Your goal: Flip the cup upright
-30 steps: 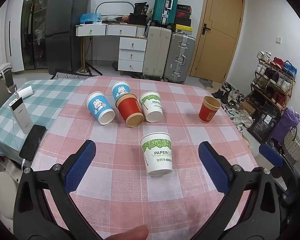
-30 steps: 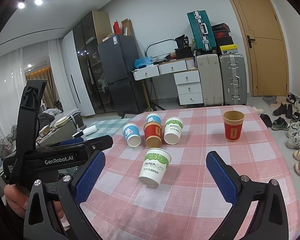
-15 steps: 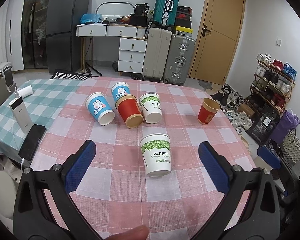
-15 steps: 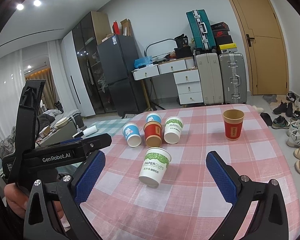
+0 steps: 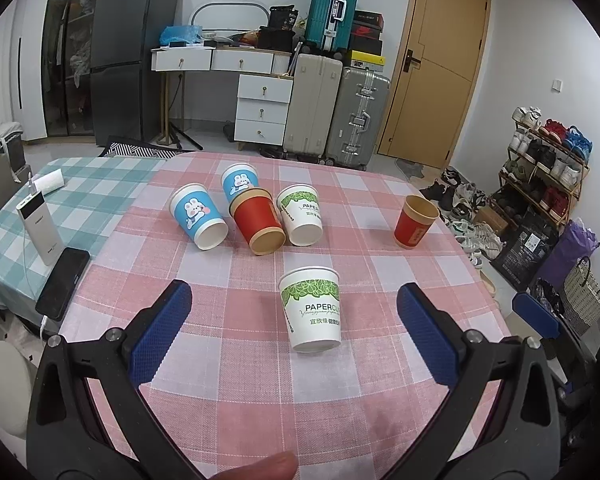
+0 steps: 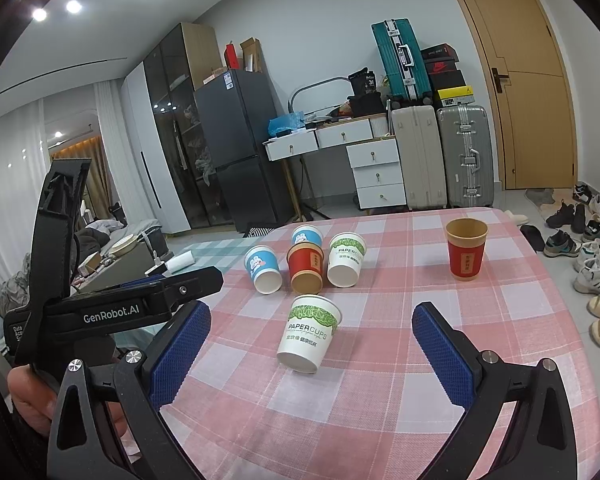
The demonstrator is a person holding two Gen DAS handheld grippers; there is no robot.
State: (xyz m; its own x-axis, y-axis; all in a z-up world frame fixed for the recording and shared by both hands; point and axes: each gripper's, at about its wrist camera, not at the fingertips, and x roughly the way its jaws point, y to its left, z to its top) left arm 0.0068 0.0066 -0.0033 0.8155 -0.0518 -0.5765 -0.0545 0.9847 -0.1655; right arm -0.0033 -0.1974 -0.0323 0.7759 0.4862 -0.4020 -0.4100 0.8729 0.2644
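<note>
Two handheld grippers hover over a pink-checked tabletop (image 5: 228, 364) w/ nothing in them: the left gripper (image 5: 296, 330) has its jaws wide apart, framing the nearest white-and-green paper cup (image 5: 312, 312), and the right gripper (image 6: 314, 350) is likewise spread, the same cup (image 6: 309, 333) lying between its blue pads (image 6: 180, 350) but not touching either. The cup lies on its side near the middle of the tabletop, long axis running roughly near-to-far, open mouth toward the far side, flat base toward the cameras; in the right wrist view it leans a bit to the right at the far end. Judging by the framing, it's the next one to be stood up, approx centred so either gripper could close across its walls. Farther off, a tight cluster of four tipped cups, two blue bunny cups (image 5: 198, 216), a red cup (image 5: 258, 222) and a second white-and-green cup (image 5: 302, 216), lie just beside one another, all on their sides. Well apart on the right, another red cup (image 5: 415, 222) stands upright, mouth up, prob. already done. A phone (image 5: 62, 278) and power bank (image 5: 40, 226) sit at the left edge.
</note>
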